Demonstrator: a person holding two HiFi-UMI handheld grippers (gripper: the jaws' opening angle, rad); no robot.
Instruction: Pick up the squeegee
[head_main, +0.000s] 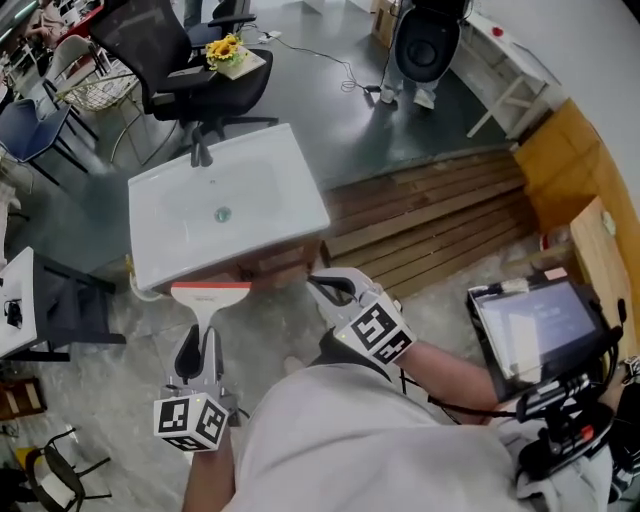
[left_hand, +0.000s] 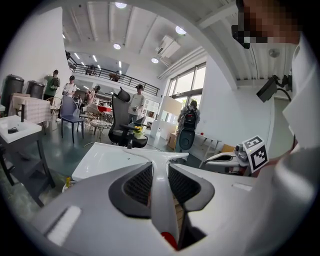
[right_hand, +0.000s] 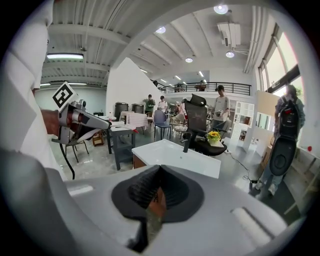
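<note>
The squeegee (head_main: 209, 297) has a white handle and a red-and-white blade that lies crosswise just below the white sink's (head_main: 160, 240) front edge. My left gripper (head_main: 200, 340) is shut on its handle. In the left gripper view the handle (left_hand: 158, 192) runs forward between the dark pads (left_hand: 137, 185) and widens into the blade. My right gripper (head_main: 322, 287) hovers to the right of the squeegee at the sink's front corner, shut with nothing in it. Its ribbed pads (right_hand: 145, 187) meet in the right gripper view. It also shows at the right of the left gripper view (left_hand: 225, 159).
A faucet (head_main: 200, 152) stands at the sink's far edge. Beyond it are a black office chair (head_main: 185, 60) and yellow flowers (head_main: 224, 48). Wooden planks (head_main: 430, 215) lie to the right, and a tablet rig (head_main: 535, 335) sits at the near right. A person (head_main: 425, 45) stands further off.
</note>
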